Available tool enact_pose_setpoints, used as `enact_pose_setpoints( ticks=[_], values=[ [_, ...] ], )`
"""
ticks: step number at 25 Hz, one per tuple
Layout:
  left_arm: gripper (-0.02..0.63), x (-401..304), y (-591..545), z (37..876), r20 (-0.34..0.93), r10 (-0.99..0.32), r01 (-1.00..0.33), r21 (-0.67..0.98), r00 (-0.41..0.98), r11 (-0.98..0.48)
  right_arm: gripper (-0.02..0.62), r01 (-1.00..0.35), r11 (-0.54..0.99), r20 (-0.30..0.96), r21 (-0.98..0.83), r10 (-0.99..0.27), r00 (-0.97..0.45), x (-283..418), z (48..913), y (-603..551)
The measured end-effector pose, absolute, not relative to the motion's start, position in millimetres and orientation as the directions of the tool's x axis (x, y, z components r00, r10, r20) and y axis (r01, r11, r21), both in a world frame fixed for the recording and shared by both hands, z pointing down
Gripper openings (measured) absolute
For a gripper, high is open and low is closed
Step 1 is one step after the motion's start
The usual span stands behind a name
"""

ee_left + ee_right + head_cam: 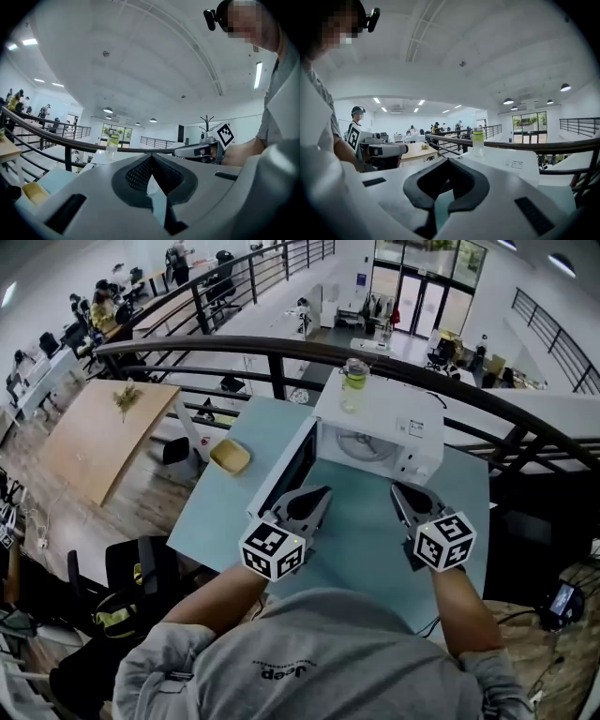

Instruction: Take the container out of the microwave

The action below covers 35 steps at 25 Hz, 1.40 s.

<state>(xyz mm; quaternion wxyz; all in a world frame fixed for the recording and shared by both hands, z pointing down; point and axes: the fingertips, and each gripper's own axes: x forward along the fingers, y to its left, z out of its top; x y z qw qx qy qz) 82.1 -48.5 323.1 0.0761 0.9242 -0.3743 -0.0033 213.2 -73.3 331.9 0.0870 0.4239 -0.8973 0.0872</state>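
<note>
A white microwave [412, 432] stands on the light-blue table [361, 540] with its dark door [286, 474] swung open to the left. Inside the cavity a pale round container [361, 444] shows dimly. My left gripper [322, 493] hovers over the table just in front of the open door, shut and empty. My right gripper [397, 487] hangs before the microwave's right front, also shut with nothing in it. In the left gripper view the jaws [151, 155] meet at the tip. The right gripper view shows its jaws [448, 160] closed too.
A clear bottle with a green band [353, 385] stands on top of the microwave. A yellow bowl [230, 457] lies on the table left of the door. A dark curved railing [234, 348] runs behind the table, with a drop to a lower floor beyond.
</note>
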Motion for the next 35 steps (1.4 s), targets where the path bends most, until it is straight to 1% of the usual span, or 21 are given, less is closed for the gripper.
enact_pose_setpoints(
  ticks=[6, 12, 16, 24, 30, 35],
  values=[
    [0.015, 102, -37, 354, 0.108, -0.652, -0.66, 0.153, 0.751, -0.735, 0.017, -0.826, 0.55, 0.229, -0.12, -0.795, -0.562, 246, 364, -52],
    [0.015, 105, -34, 380, 0.148, -0.642, -0.659, 0.188, 0.752, -0.728, 0.017, -0.833, 0.542, 0.231, -0.109, -0.802, -0.551, 255, 388, -37],
    [0.015, 107, -30, 391, 0.167, -0.639, -0.66, 0.199, 0.751, -0.724, 0.017, -0.834, 0.535, 0.208, -0.133, -0.808, -0.552, 257, 395, -24],
    [0.015, 106, -21, 406, 0.185, -0.64, -0.666, 0.225, 0.746, -0.711, 0.017, -0.836, 0.516, 0.246, -0.188, -0.799, -0.549, 259, 425, -7],
    [0.015, 104, -22, 407, 0.184, -0.649, -0.674, 0.228, 0.739, -0.703, 0.017, -0.835, 0.512, 0.239, -0.202, -0.801, -0.549, 265, 424, -11],
    [0.015, 104, -23, 405, 0.179, -0.654, -0.678, 0.225, 0.735, -0.7, 0.015, -0.826, 0.534, 0.249, -0.178, -0.788, -0.563, 264, 424, -13]
  ],
)
